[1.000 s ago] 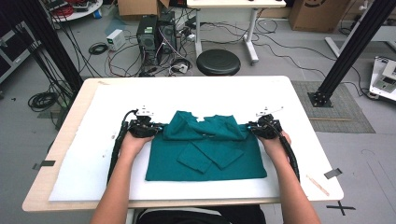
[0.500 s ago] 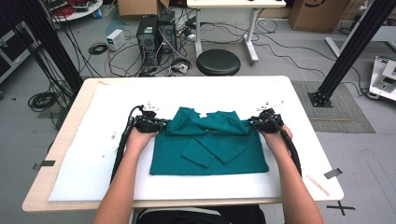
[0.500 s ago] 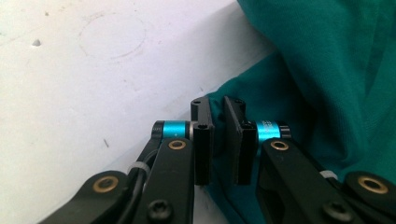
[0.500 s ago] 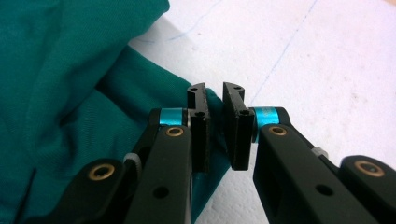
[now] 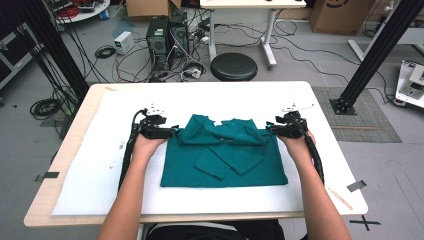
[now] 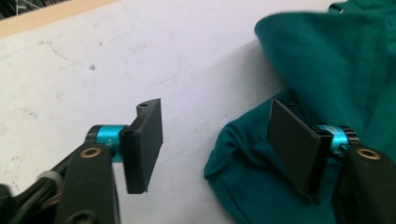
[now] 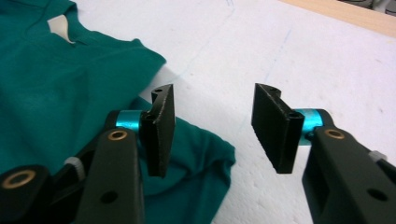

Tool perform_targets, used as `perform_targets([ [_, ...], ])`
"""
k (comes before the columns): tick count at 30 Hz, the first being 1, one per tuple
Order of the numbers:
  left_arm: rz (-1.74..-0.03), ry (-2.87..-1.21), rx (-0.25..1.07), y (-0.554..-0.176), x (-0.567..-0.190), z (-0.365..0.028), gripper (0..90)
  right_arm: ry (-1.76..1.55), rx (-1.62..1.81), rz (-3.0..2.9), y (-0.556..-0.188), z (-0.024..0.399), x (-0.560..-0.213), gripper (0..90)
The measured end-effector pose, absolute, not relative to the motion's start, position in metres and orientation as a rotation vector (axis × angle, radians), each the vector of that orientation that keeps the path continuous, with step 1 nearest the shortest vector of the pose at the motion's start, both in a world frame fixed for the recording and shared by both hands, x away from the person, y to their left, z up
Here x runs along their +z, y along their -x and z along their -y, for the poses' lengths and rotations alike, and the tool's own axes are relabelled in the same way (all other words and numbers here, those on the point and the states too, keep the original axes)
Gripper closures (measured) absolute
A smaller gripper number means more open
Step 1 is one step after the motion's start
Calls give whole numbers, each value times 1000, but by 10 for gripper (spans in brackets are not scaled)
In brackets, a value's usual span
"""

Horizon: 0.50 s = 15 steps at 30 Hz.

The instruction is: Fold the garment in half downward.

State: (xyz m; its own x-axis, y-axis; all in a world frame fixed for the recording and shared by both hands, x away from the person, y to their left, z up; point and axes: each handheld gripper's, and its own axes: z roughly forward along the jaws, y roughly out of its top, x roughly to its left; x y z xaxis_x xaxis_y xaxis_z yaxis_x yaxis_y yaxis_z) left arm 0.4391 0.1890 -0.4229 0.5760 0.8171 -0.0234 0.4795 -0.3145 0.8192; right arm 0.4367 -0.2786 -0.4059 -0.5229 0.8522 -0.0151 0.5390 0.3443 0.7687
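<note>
A teal long-sleeved shirt [image 5: 225,152] lies folded on the white foam board [image 5: 95,170], collar at the far side and sleeves crossed over its front. My left gripper [image 5: 172,131] sits at the shirt's left shoulder corner. Its jaws have just been opening and stand open [image 6: 215,121], with a fold of teal cloth [image 6: 243,172] loose under the right pad [image 6: 292,144]. My right gripper [image 5: 270,128] is at the right shoulder corner. Its jaws have also just been opening [image 7: 212,107], and the cloth [image 7: 201,163] lies slack beneath the left pad [image 7: 161,130] with bare board in the gap.
The foam board covers most of the wooden table [image 5: 325,107]. Beyond the far edge stand a black stool [image 5: 233,66], computer towers [image 5: 167,32] and tangled cables on the floor. Black frame posts [image 5: 382,47] rise at the right and left.
Both grippers' jaws have opened and let go of the shirt's shoulder corners, which now rest on the board. Both hands have stayed almost in place.
</note>
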Motion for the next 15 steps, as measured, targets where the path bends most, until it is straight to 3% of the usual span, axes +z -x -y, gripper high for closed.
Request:
perform_targets([
  [3,-1038,-1975,505,-441,-418,-185,314,-1214,1020,-2205,-437,272,-401,486],
  [15,-1001,-1943,464,-453,-407,-159,300,-1169,1079,-2246,-445,246,-391,468],
])
